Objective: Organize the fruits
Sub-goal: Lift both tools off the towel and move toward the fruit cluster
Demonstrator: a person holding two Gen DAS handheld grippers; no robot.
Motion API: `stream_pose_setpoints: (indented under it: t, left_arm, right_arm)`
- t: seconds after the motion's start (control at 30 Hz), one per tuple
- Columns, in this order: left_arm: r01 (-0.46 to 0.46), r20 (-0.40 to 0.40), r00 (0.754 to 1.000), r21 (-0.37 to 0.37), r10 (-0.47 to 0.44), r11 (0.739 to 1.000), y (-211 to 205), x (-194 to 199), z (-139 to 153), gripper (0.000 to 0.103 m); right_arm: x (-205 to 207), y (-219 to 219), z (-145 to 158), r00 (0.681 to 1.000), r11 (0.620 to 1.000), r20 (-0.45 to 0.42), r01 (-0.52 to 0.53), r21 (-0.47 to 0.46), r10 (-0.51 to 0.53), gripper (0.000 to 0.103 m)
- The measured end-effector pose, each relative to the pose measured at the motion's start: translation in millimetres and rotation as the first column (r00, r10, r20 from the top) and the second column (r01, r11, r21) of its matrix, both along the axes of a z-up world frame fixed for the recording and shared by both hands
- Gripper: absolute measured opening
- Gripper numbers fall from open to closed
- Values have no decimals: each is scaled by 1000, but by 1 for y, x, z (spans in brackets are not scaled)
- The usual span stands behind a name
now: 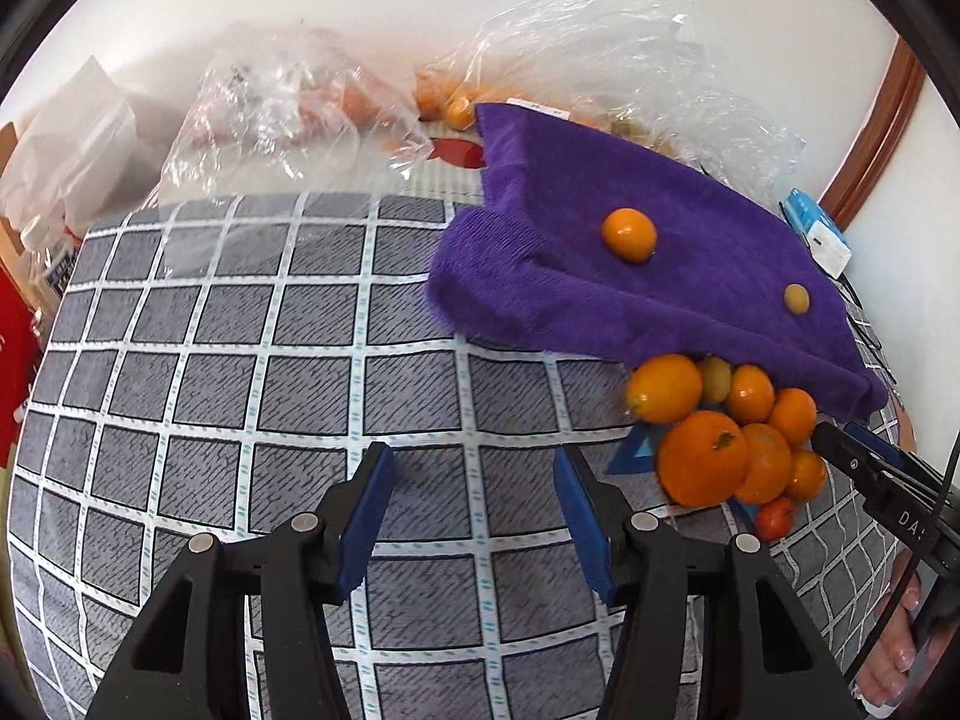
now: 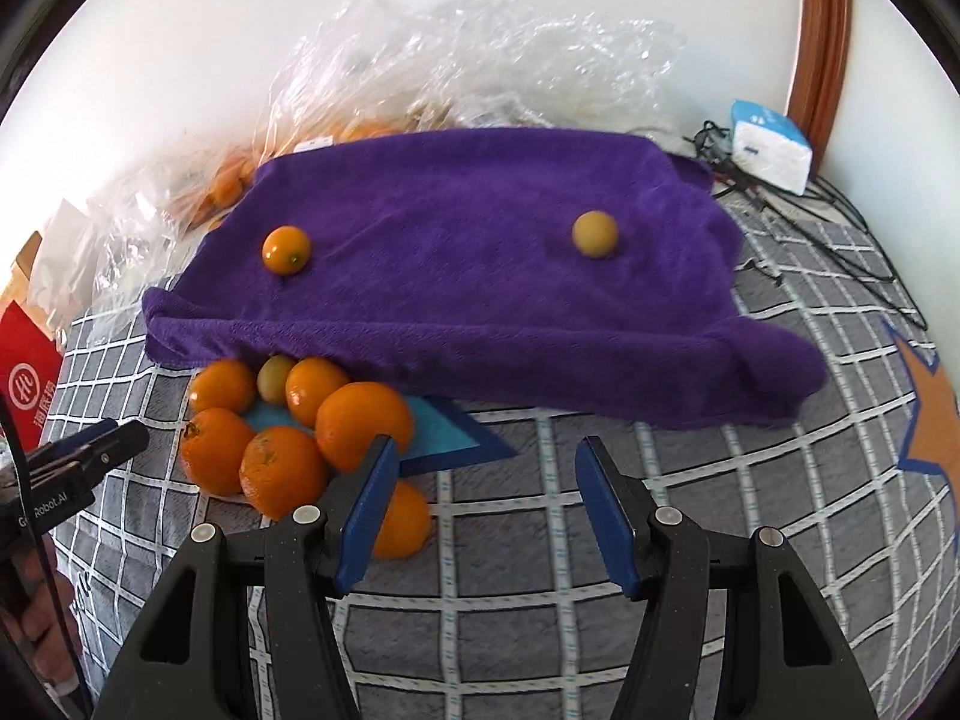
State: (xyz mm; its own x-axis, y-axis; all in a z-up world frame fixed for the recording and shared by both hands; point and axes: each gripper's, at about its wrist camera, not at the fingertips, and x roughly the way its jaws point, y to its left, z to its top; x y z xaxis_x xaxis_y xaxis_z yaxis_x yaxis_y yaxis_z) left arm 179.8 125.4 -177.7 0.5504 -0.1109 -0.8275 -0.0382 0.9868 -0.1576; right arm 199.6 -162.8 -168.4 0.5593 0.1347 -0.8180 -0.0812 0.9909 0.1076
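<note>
A purple towel (image 1: 576, 294) (image 2: 450, 276) lies on a grey checked cloth (image 1: 240, 360). On the towel rest one small orange (image 1: 629, 234) (image 2: 287, 249) and one small yellow fruit (image 1: 796, 298) (image 2: 594, 233). A pile of oranges (image 1: 702, 456) (image 2: 282, 468) sits at the towel's front edge, partly under it. My left gripper (image 1: 474, 462) is open over bare cloth, left of the pile. My right gripper (image 2: 487, 450) is open; its left finger overlaps one orange (image 2: 405, 519) at the pile's near side, with no pad pressing on it.
Clear plastic bags (image 1: 288, 102) (image 2: 480, 48) holding more fruit lie behind the towel by the wall. A white and blue box (image 2: 771, 147) and black cables (image 2: 840, 222) sit at the back right. A red box (image 2: 27, 378) stands at the left.
</note>
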Motion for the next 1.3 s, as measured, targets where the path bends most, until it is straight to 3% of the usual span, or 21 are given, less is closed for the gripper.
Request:
stream_pose_setpoints:
  t: [0.6,0.67,0.83,1.2,1.3]
  left_arm:
    - [-2,58,998,-28,4,1000,7,-6,-4,62]
    - [-4,60,998,-34,6,999,7,-6,-4,63]
    - [-9,65,998,-40,11,999,8,-7,-4,63]
    - [-16,70,997,-45,19,999,8,-8,-3,64]
    - [-12,71,997,-40,15,999,6,-7,-3,64]
  right_arm:
    - [15,5,-13,1000,999,-9,23,-31,-24,59]
    - [16,6,-15,1000,999,-7,18,-31,-18,43]
    - [14,8,-15,1000,999,-3,4,-38,-4,16]
    - [-4,-2,-6,1000,1000,13,-21,-16,21,16]
    - [-9,-5,-1,999,1000,25,-22,-2,22,27]
